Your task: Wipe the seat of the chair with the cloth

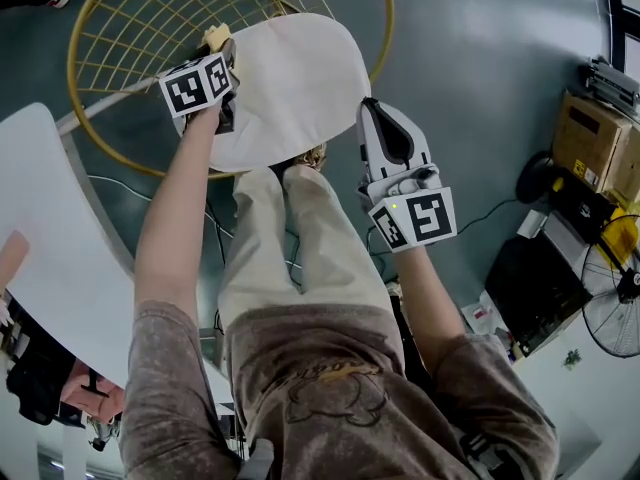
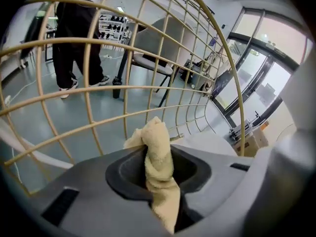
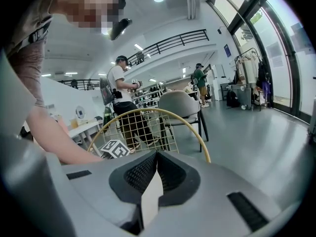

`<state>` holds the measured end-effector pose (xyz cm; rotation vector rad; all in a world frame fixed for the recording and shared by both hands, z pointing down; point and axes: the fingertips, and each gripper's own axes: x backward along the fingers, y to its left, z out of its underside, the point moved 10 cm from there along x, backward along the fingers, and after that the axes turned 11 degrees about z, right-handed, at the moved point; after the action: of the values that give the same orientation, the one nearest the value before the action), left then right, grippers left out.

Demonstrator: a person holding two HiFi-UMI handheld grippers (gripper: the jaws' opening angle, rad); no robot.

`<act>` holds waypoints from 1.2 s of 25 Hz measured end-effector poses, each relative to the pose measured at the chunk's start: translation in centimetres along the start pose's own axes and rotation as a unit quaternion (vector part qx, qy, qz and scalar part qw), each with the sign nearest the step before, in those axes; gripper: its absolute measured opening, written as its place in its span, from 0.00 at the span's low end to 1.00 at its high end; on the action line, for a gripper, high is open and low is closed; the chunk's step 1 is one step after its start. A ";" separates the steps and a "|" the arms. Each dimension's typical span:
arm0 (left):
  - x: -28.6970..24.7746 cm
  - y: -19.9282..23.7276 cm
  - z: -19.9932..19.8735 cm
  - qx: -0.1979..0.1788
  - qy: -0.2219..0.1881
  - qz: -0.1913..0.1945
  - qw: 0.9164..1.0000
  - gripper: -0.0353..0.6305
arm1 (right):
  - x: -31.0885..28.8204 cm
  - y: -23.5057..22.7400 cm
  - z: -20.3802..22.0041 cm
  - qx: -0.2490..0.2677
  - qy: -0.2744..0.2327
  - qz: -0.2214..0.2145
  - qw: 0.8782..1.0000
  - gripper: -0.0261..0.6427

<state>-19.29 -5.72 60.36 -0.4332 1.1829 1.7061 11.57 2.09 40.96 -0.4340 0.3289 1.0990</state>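
Note:
The chair has a gold wire back (image 1: pixel 150 18) and a white seat (image 1: pixel 285 73), and I stand at its front edge. My left gripper (image 1: pixel 224 52) is at the seat's far left edge, by the wire back, shut on a pale yellow cloth (image 1: pixel 215 36). In the left gripper view the cloth (image 2: pixel 158 167) is bunched between the jaws of the left gripper (image 2: pixel 157 152), with the wire back (image 2: pixel 98 88) close ahead and the seat (image 2: pixel 212 142) to the right. My right gripper (image 1: pixel 370 108) hangs beside the seat's right edge, shut and empty. The right gripper (image 3: pixel 156 157) looks over the wire back (image 3: pixel 148 115).
A white table (image 1: pixel 50 248) stands at my left. Cardboard boxes (image 1: pixel 590 133), a dark case (image 1: pixel 530 288) and a floor fan (image 1: pixel 615 308) line the right side. A person in black (image 2: pixel 74 33) and a grey chair (image 2: pixel 153 48) stand beyond the wire back.

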 end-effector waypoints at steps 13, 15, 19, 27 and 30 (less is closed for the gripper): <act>-4.0 -5.1 -1.4 -0.015 0.015 0.033 0.999 0.22 | 1.5 -2.1 0.9 -0.010 0.003 0.019 1.000 0.08; -4.7 -6.1 -1.5 -0.025 0.021 0.039 0.999 0.22 | 1.7 -2.3 1.0 -0.011 0.003 0.023 1.000 0.08; -6.5 -7.9 -1.5 -0.030 0.028 0.056 0.998 0.22 | 1.9 -2.6 1.6 -0.017 0.000 0.030 0.999 0.08; -7.2 -8.9 -1.2 -0.009 0.019 0.073 0.997 0.22 | 3.0 -3.2 2.0 -0.028 -0.005 0.046 0.999 0.08; -7.7 -10.1 -1.1 -0.015 0.023 0.095 0.995 0.22 | 3.4 -3.4 2.2 -0.030 -0.005 0.050 0.998 0.08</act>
<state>-7.27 -10.12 60.30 -0.3892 1.2657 1.8889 16.13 4.52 41.90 -0.4692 0.3118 1.2112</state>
